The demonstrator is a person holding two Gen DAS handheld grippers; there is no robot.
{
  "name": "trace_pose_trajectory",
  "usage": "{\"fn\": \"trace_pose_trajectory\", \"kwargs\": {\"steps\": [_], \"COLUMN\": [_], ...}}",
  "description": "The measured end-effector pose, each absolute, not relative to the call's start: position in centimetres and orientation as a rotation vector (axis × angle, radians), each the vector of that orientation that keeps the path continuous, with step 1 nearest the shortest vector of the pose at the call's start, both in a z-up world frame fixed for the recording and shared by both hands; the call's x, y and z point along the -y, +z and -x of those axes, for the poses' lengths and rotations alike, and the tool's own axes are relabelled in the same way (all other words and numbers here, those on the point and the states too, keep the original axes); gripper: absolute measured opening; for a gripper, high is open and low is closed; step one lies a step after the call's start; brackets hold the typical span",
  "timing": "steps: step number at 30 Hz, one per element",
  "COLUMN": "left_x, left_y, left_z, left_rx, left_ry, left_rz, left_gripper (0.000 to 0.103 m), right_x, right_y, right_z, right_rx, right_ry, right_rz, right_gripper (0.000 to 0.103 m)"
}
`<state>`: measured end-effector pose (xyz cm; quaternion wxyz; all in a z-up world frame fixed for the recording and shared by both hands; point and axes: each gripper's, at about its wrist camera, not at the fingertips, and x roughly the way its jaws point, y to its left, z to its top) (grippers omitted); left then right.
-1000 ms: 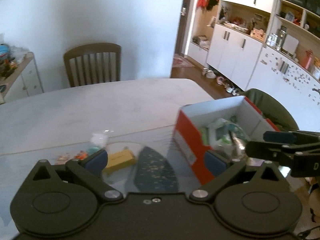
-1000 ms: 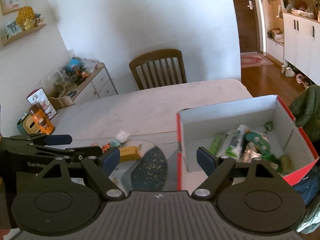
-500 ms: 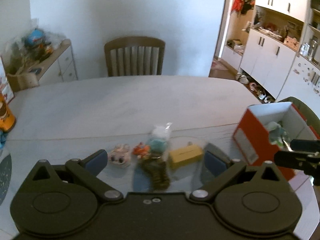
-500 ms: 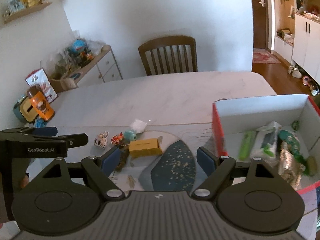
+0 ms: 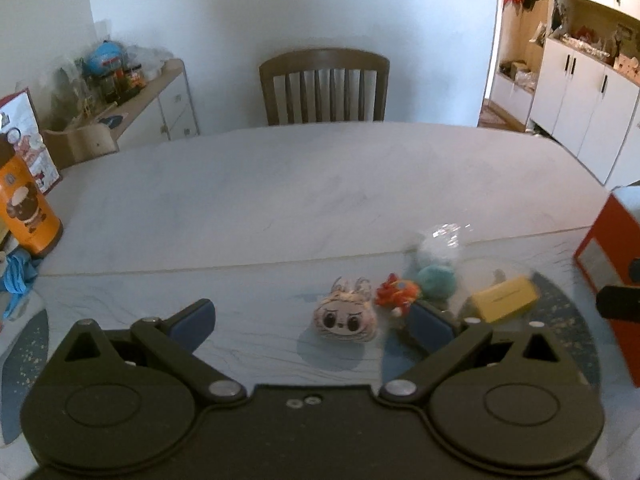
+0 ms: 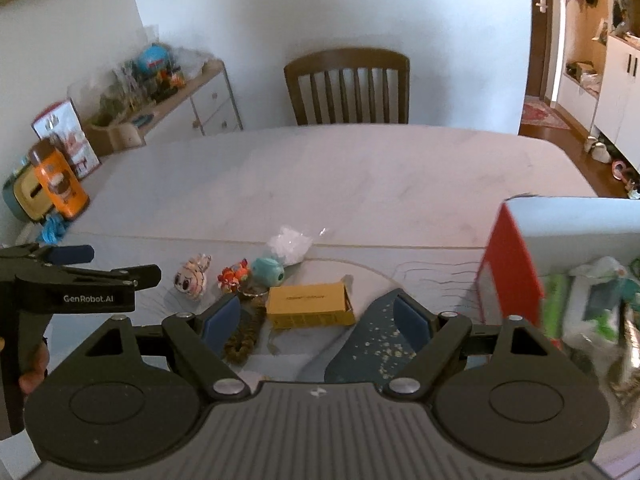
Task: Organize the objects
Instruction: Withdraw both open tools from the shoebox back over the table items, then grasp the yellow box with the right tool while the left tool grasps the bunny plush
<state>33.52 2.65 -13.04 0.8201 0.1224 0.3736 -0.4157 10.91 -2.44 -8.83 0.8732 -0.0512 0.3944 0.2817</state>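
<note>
Small items lie in a row on the table: a pale plush face toy (image 5: 347, 317) (image 6: 191, 277), a red-orange toy (image 5: 397, 294) (image 6: 232, 273), a teal ball toy (image 5: 437, 282) (image 6: 269, 271), a clear crinkly bag (image 5: 438, 244) (image 6: 290, 244), a yellow box (image 5: 503, 299) (image 6: 309, 305) and a brown bead string (image 6: 244, 333). My left gripper (image 5: 312, 324) is open just in front of the plush face. My right gripper (image 6: 316, 320) is open with the yellow box between its fingers' line, above it. The red box (image 6: 510, 264) (image 5: 608, 240) with several packets stands at right.
An orange bottle (image 5: 28, 210) (image 6: 60, 178) stands at the table's left edge beside a blue cloth (image 5: 16, 276). A wooden chair (image 5: 324, 86) sits at the far side. A cluttered sideboard (image 6: 176, 92) lines the left wall. A dark speckled mat (image 6: 372, 344) lies under the items.
Both grippers have swung left, away from the red box. The small toys and yellow box now sit centred in both views; the box has slid to the right edge.
</note>
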Motion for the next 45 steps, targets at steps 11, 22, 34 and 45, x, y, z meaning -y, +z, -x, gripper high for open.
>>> {"fn": "trace_pose_trajectory", "kwargs": {"steps": [11, 22, 34, 45], "left_x": [-1.0, 0.1, 0.2, 0.3], "left_y": [-16.8, -19.0, -20.0, -19.6], "left_z": [-35.5, -36.4, -36.3, -35.6], "left_rx": [-0.843, -0.867, -0.866, -0.842], "left_ry": [-0.944, -0.972, -0.988, -1.005], "left_rz": [-0.255, -0.245, -0.251, -0.251], "left_gripper": [0.102, 0.095, 0.068, 0.049], "right_x": [-2.2, -3.4, -3.9, -3.7], "right_y": [-13.5, -16.1, -16.7, -16.2], "right_z": [-13.7, -15.8, -16.3, -15.9], "right_rx": [-0.895, -0.956, -0.975, -0.965], "right_ry": [0.595, 0.576, 0.587, 0.591], "right_rz": [0.223, 0.249, 0.232, 0.222], "right_gripper": [0.084, 0.084, 0.082, 0.071]}}
